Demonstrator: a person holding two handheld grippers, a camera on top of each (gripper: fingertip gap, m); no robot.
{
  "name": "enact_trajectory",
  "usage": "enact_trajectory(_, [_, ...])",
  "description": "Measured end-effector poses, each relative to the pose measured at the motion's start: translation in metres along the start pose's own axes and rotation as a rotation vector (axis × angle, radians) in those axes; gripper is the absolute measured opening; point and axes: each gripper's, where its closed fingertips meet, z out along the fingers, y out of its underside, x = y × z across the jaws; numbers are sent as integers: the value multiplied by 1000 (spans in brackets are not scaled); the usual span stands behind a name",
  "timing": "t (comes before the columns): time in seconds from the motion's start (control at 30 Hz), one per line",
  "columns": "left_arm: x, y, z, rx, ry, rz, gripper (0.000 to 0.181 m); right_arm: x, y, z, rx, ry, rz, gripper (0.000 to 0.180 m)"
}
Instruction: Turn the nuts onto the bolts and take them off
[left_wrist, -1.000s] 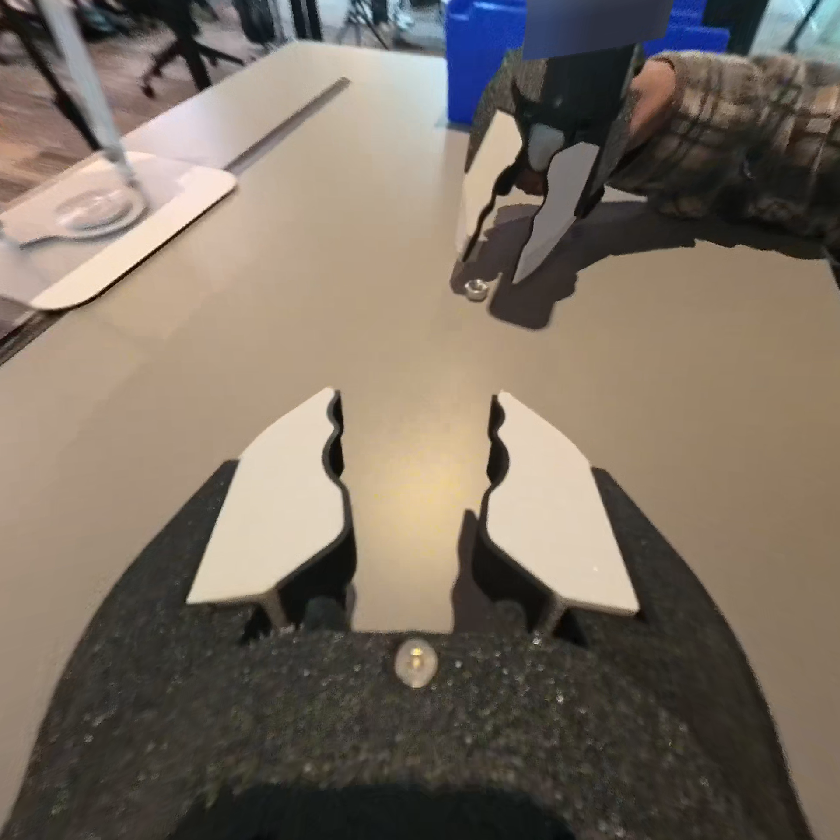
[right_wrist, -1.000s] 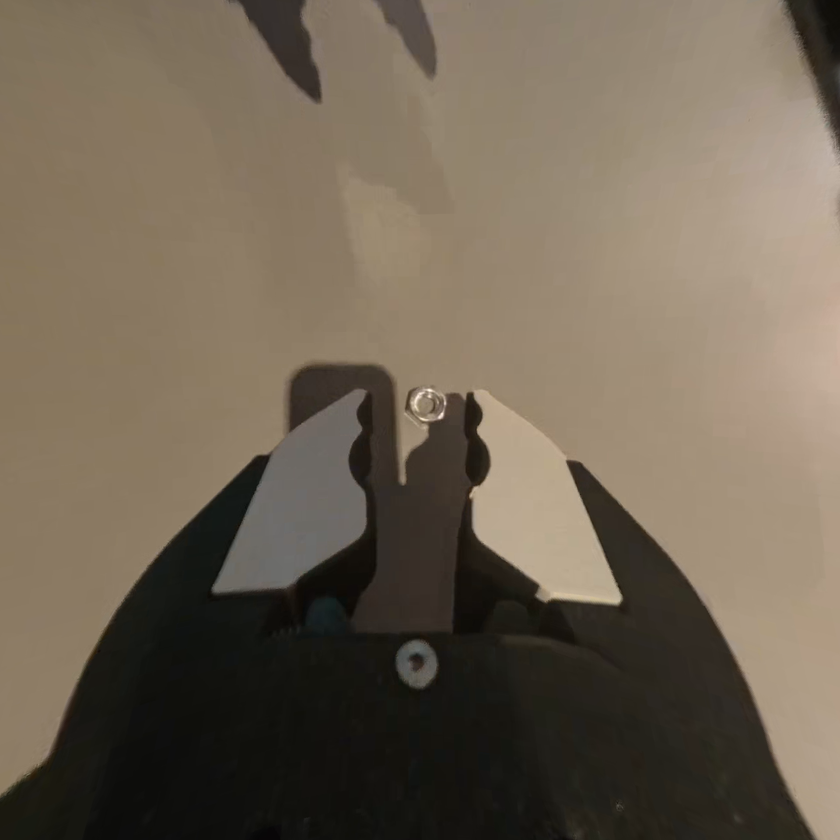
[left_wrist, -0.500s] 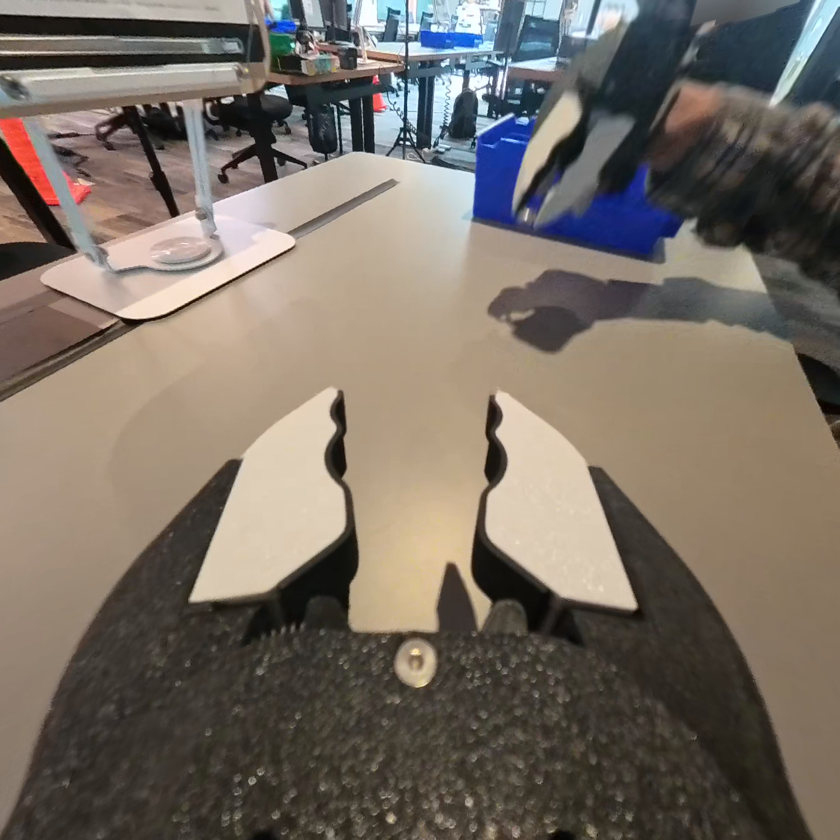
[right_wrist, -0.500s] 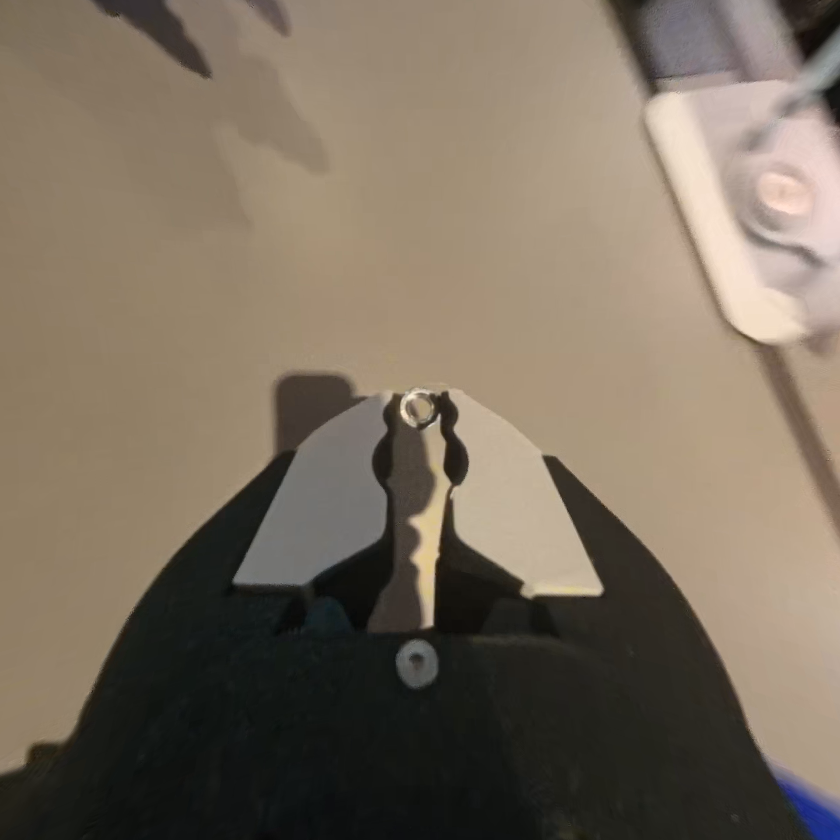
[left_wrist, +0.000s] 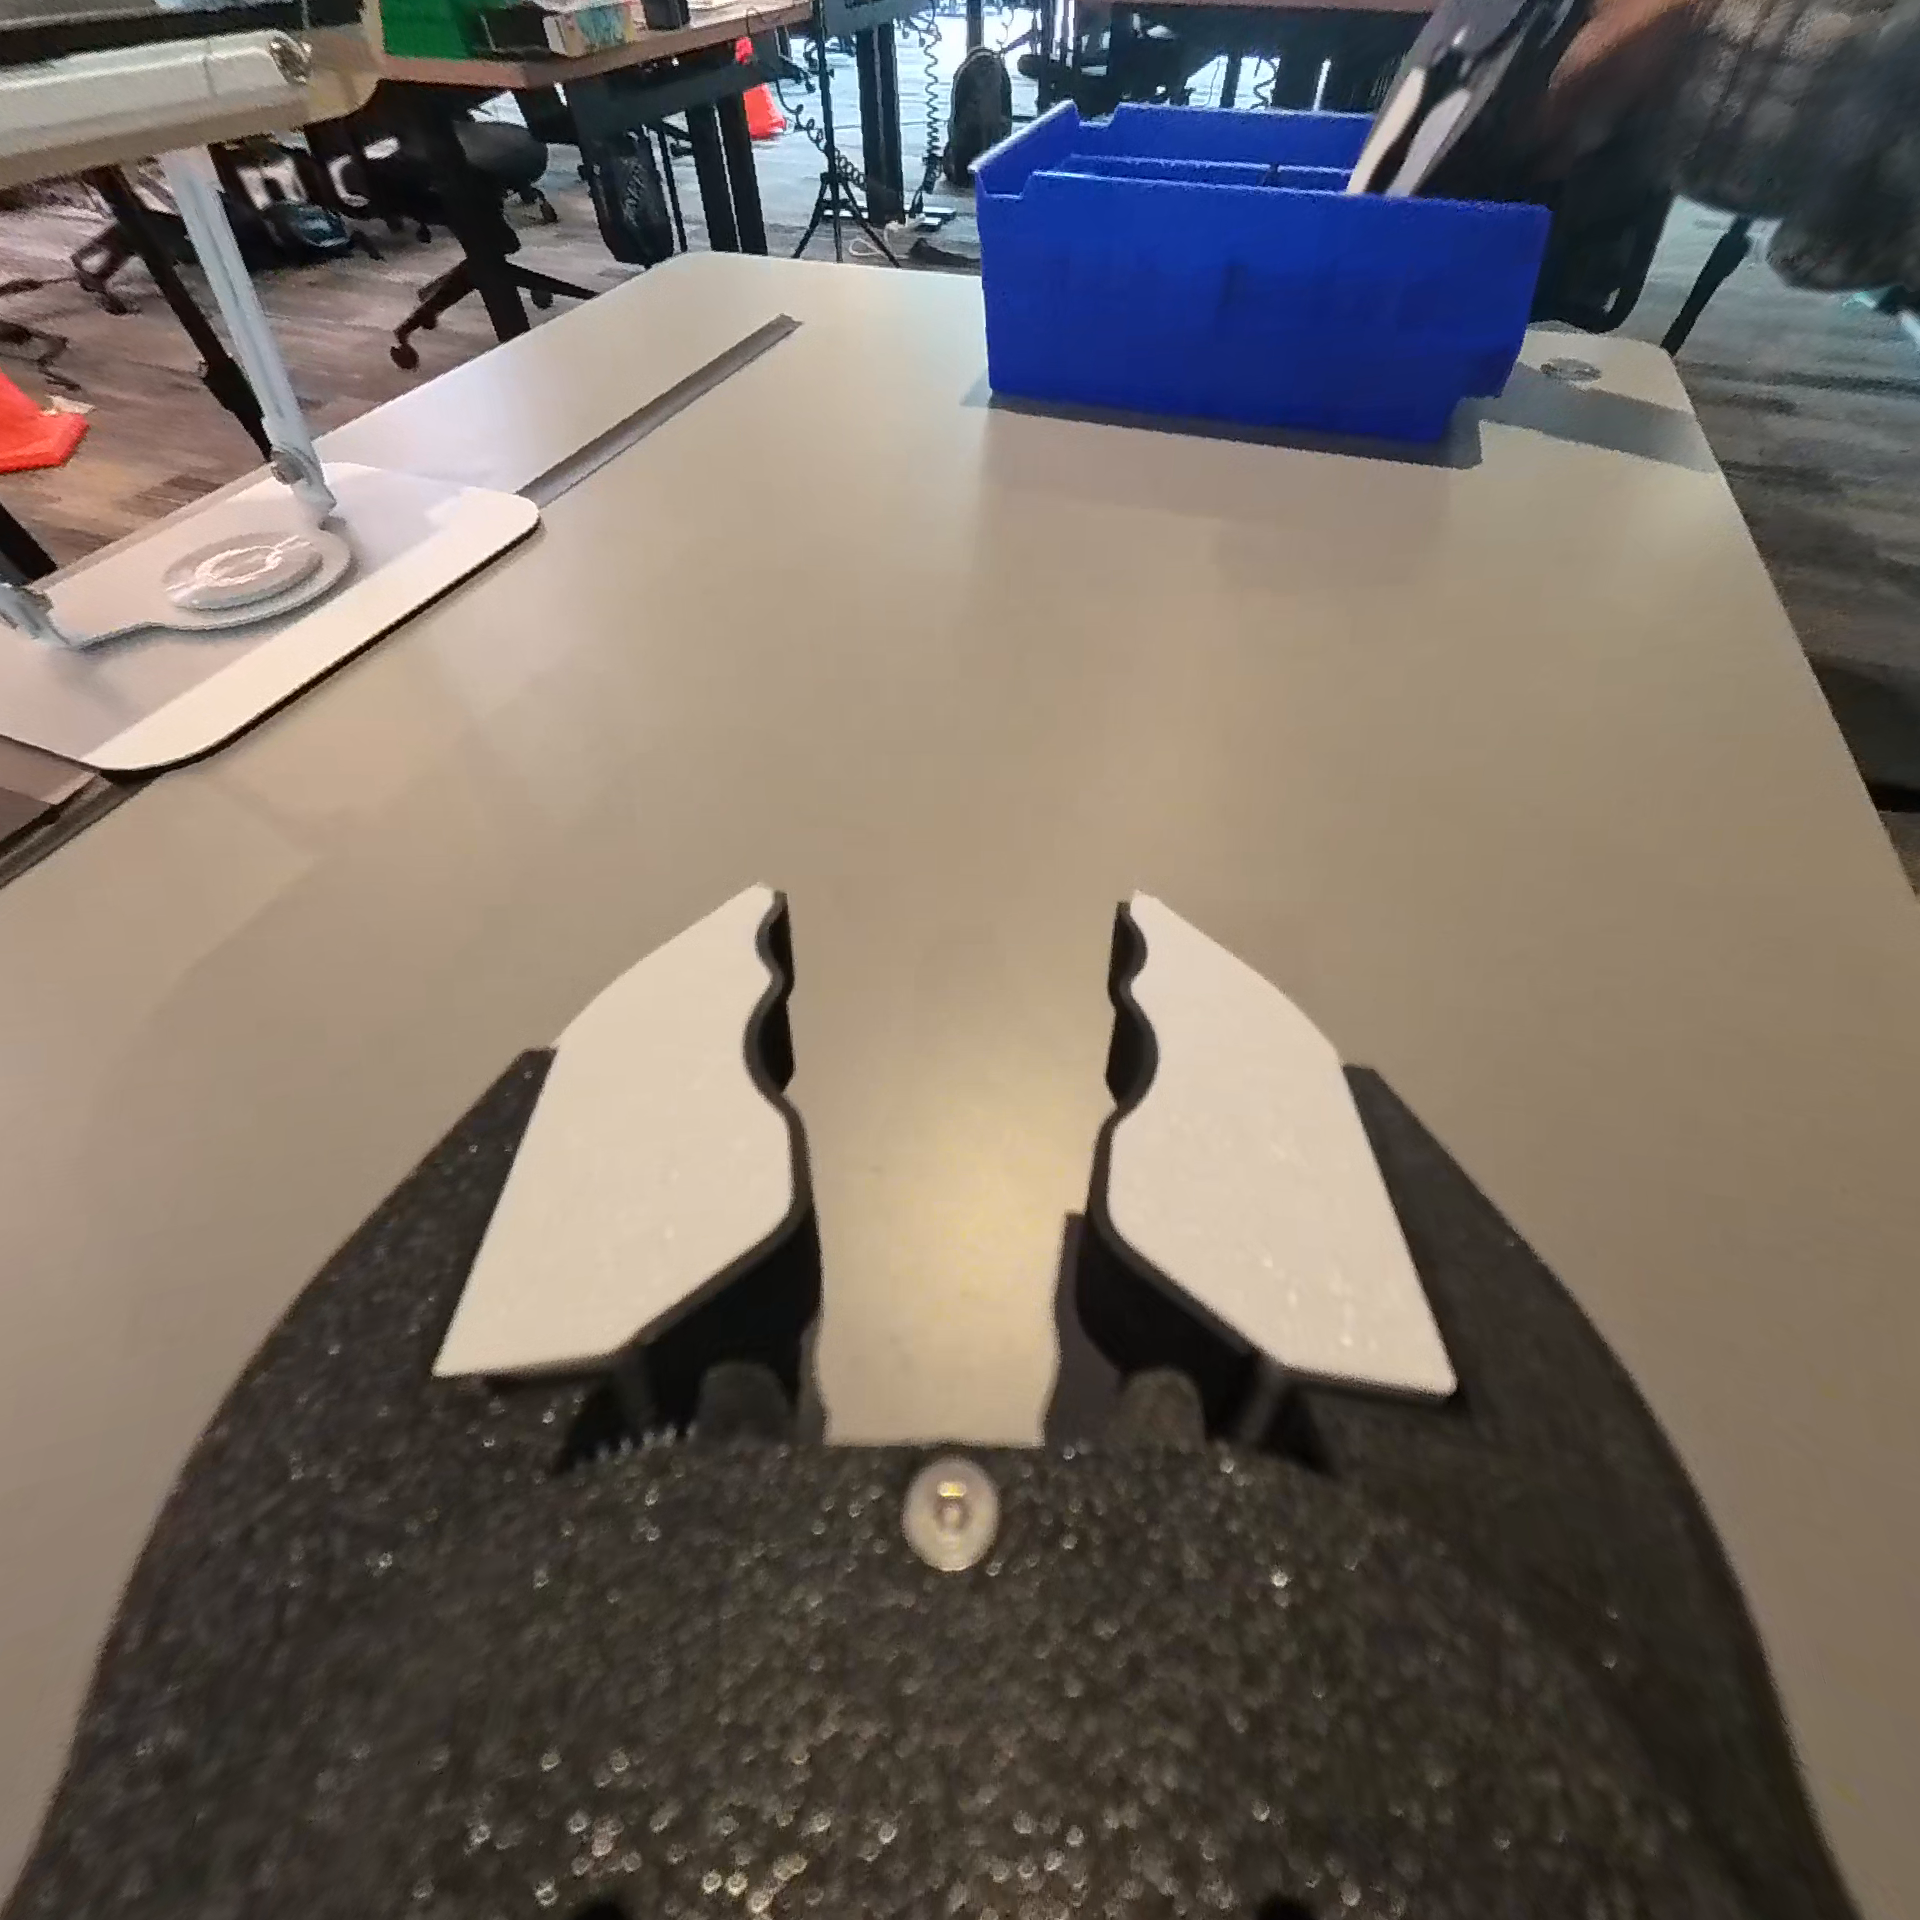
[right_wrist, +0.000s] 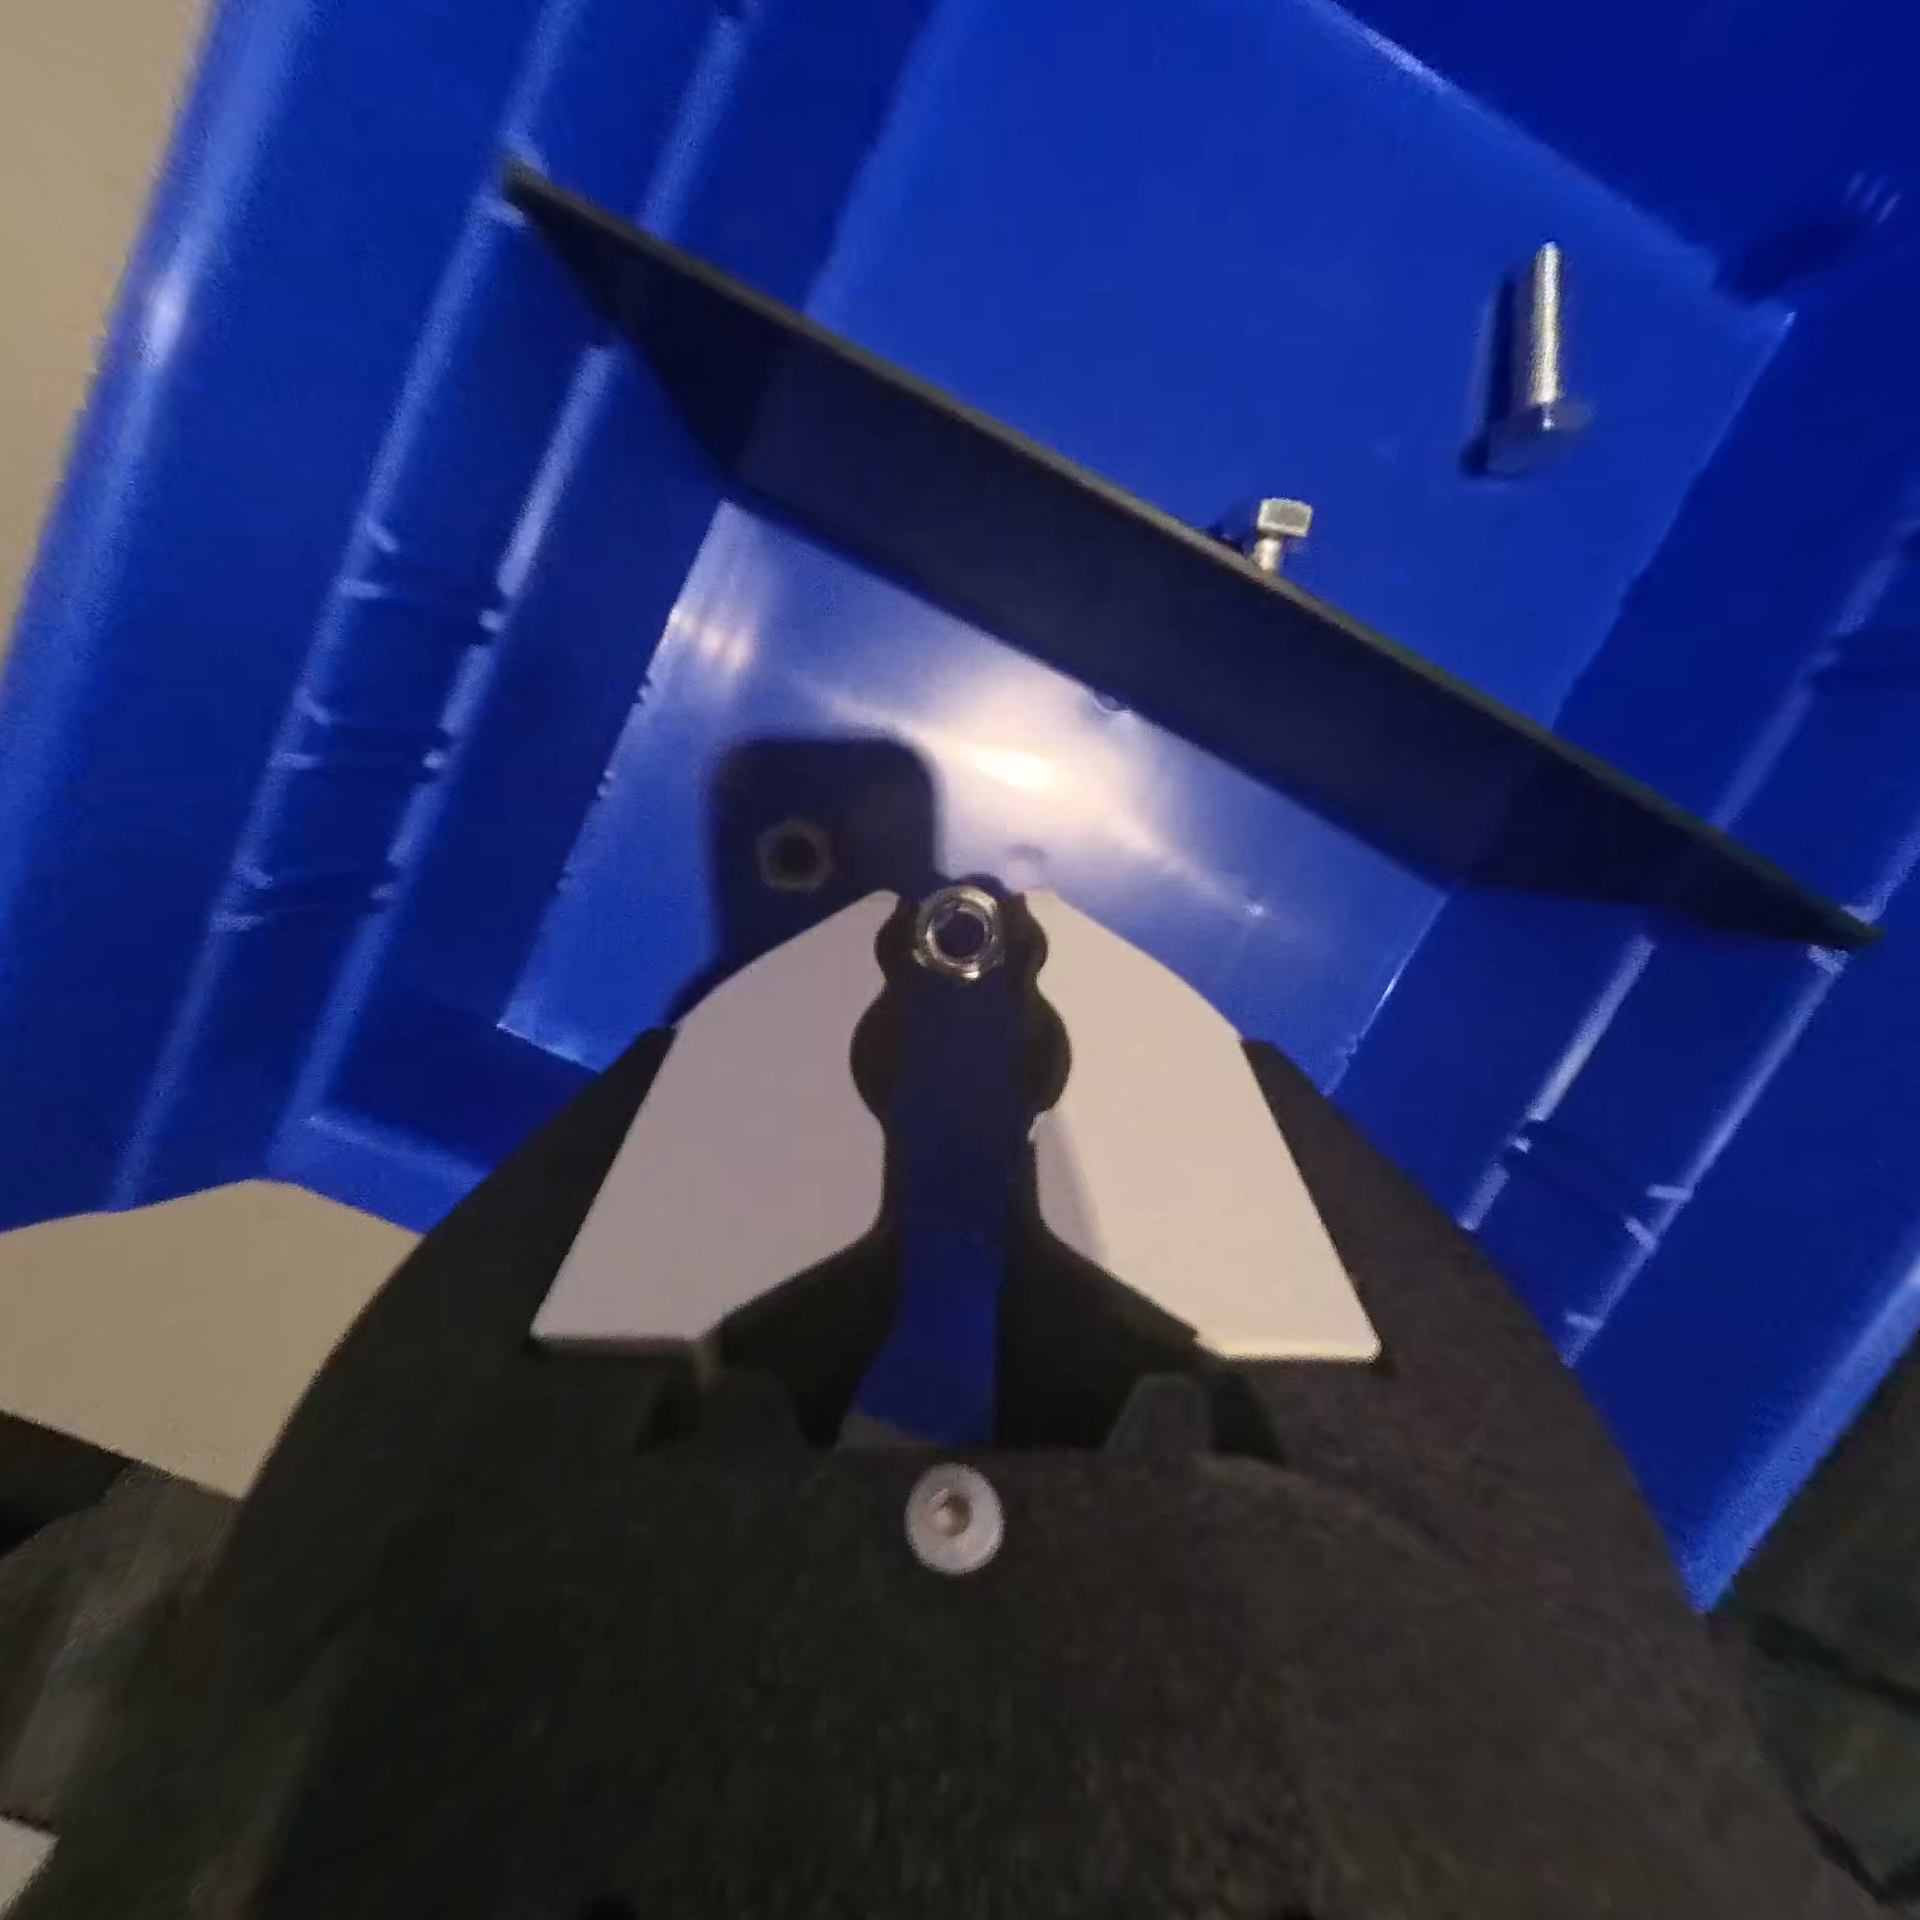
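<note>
Right gripper (right_wrist: 961, 914) pinched tight on a small silver nut (right_wrist: 958, 940) at the very fingertips, up over the near compartment of the blue bin (right_wrist: 364, 644), second nut (right_wrist: 792, 858) on its floor, bolts (right_wrist: 1545, 353) beyond the divider; left gripper (left_wrist: 948, 925) spread wide, nothing held, over the bare table (left_wrist: 935, 644).

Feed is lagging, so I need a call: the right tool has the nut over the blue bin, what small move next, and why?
Probably ease the right tool down slightly and open it. It is shut on the nut and hangs over the blue bin's near compartment, where another nut already lies; the bolts sit beyond the black divider. The left tool is open, empty.
</note>
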Motion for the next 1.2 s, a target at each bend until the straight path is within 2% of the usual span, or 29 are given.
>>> enact_trajectory(0.13, [-2,1,0,4,-8,-5,58,7,0,-7,-11,15,6,28])
enact_trajectory(0.27, [-5,1,0,18,0,-34,58,4,-24,-45,90,63,0,34])
enact_trajectory(0.4, [-7,3,1,13,-9,-36,58,-41,-89,-100,421,75,-87,42])
enact_trajectory(0.5, [-8,5,1,5,-13,-32,58,-99,-136,-119,631,71,-220,55])
enact_trajectory(0.57, [-9,6,1,-2,-20,-26,58,-144,-161,-110,730,30,-303,66])
enact_trajectory(0.7, [-10,4,-2,3,-31,-24,58,-232,-192,-58,800,-178,-445,66])
enact_trajectory(0.9, [-10,-6,-20,6,-69,-18,59,-292,-218,9,911,-312,-518,64])
enact_trajectory(1.03, [-5,-28,-72,39,-125,0,59,-303,-208,25,872,-339,-581,63])
enact_trajectory(1.2, [-32,-46,-191,-44,-355,0,59,-306,-203,26,866,-412,-538,62])
